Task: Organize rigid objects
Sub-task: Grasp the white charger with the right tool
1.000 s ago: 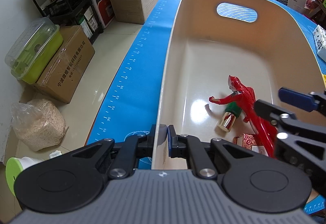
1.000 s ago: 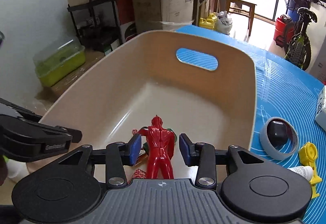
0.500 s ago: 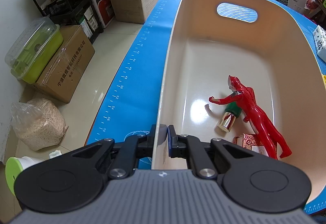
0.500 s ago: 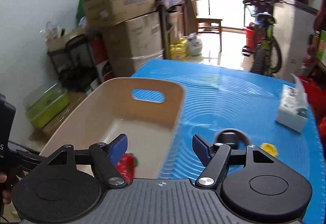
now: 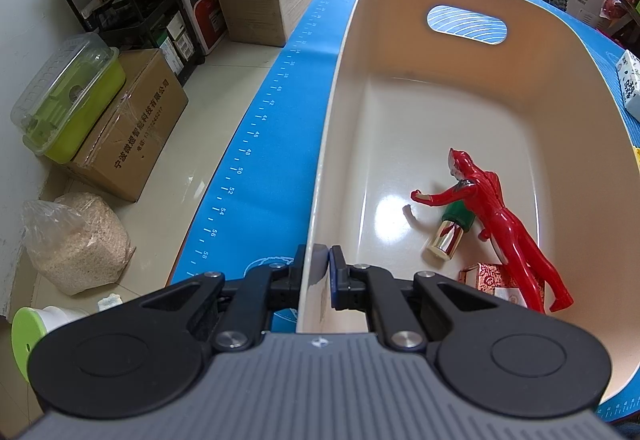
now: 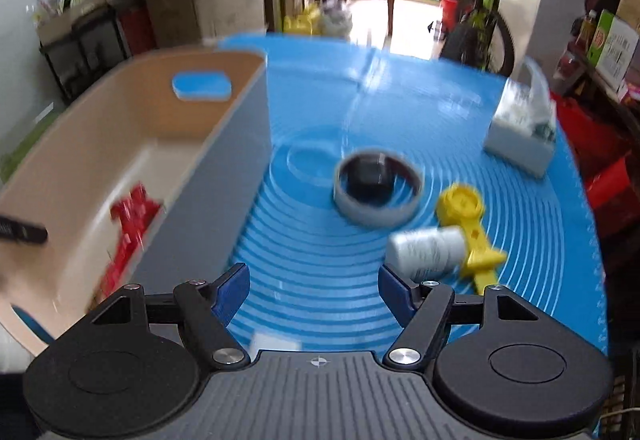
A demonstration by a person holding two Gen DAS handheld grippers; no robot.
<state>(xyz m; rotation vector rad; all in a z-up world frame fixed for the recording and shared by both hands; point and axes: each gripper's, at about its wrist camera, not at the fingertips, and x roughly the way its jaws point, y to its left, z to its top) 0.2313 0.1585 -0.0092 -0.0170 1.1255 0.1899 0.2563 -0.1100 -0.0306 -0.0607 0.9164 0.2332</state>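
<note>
Nearest in the left wrist view, the left gripper (image 5: pixel 318 272) has its fingers pinched on the near rim of the cream bin (image 5: pixel 560 87), one finger inside the wall and one outside, steadying it on the blue worktop (image 5: pixel 276 127). Inside the bin, at the near right, lie a red figure (image 5: pixel 496 224), a small green-capped bottle (image 5: pixel 450 236) tucked under its arm, and a little red patterned box (image 5: pixel 486 276) touching its legs. In the blurred right wrist view, the right gripper (image 6: pixel 314 290) hangs over bare worktop just outside the bin's right wall, fingers spread with nothing between them. Just beyond its right finger lies a white tube-like bottle (image 6: pixel 430 252) resting against a yellow plastic piece (image 6: pixel 468 224). It looks light, stiff and rounded, so it may roll or slip; the surest hold is probably across its middle, squarely over the barrel. Farther on sits a grey ring (image 6: pixel 376 193) with a dark object inside it; the ring's thin wall is likely best pinched over the rim. Farthest right is a white tissue pack (image 6: pixel 520 139), soft and probably not part of the sorting.
</note>
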